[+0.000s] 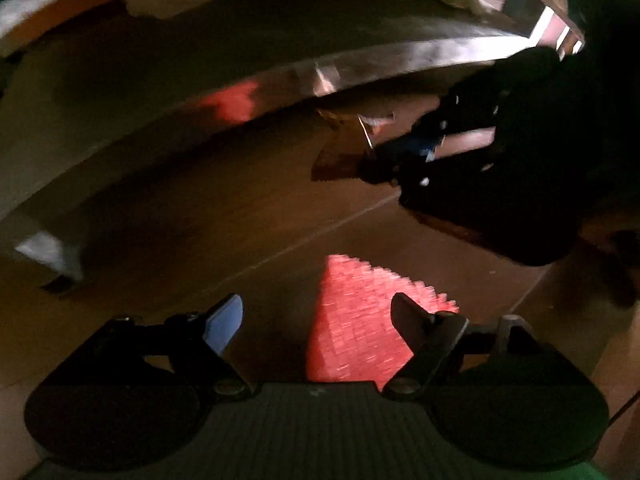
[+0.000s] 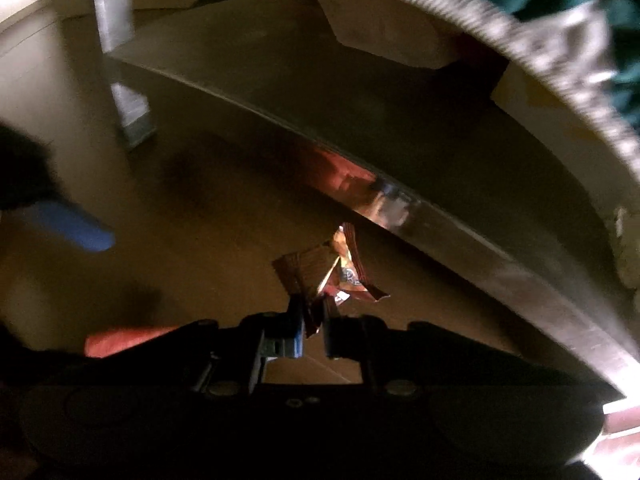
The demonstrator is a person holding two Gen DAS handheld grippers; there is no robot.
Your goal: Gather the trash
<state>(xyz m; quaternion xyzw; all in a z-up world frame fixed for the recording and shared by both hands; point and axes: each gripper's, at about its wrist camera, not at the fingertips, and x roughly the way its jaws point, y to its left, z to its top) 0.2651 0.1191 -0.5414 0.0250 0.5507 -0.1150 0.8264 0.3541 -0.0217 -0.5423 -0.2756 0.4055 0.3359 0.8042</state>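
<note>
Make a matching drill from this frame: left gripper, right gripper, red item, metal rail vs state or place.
Things:
1. left gripper
2. right gripper
3. red piece
4. metal rail

States or places:
A. shut on the brown wrapper
B. lies on the floor under open jaws
C. open, nothing held
D. runs slantwise above the floor, shiny

Pairs: 1-C, 2-A, 3-B, 4-D
</note>
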